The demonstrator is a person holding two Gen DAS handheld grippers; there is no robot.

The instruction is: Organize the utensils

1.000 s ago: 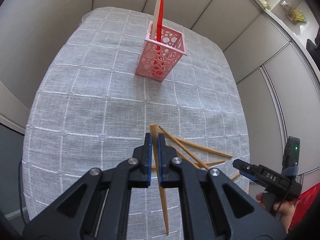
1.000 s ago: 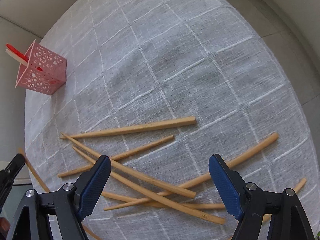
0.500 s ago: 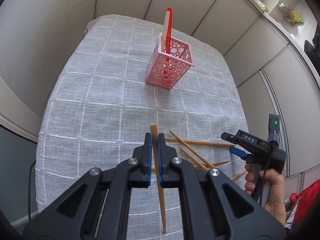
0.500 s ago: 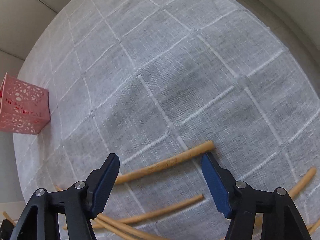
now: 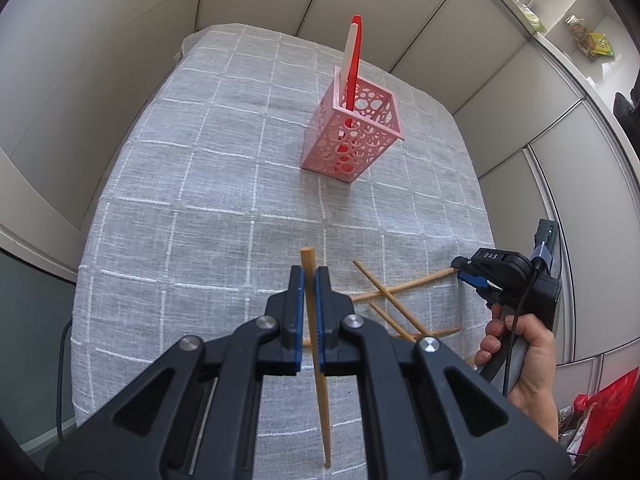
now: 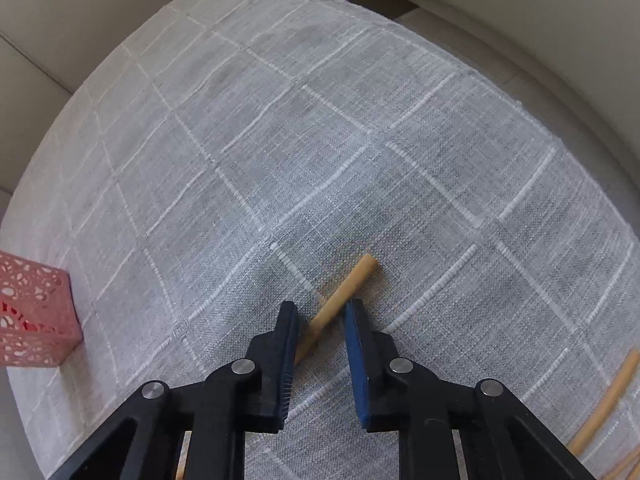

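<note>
My left gripper [image 5: 308,274] is shut on a wooden chopstick [image 5: 317,356] and holds it above the grey checked tablecloth [image 5: 200,208]. A pink perforated holder [image 5: 352,136] stands further back with a red and a white utensil [image 5: 352,64] in it. Several wooden chopsticks [image 5: 394,308] lie crossed to the right. My right gripper [image 6: 320,312] is low over the cloth, its jaws narrowed around the end of one chopstick [image 6: 344,296] with gaps still showing on both sides. It also shows in the left wrist view [image 5: 464,274].
Beige partition walls surround the table. The pink holder shows at the left edge of the right wrist view [image 6: 32,312]. More chopsticks [image 6: 604,404] lie at the lower right there. A red bag [image 5: 608,408] sits beyond the table's right edge.
My left gripper rose and drew back with its chopstick. My right gripper moved down onto the end of one chopstick and its jaws narrowed from wide open.
</note>
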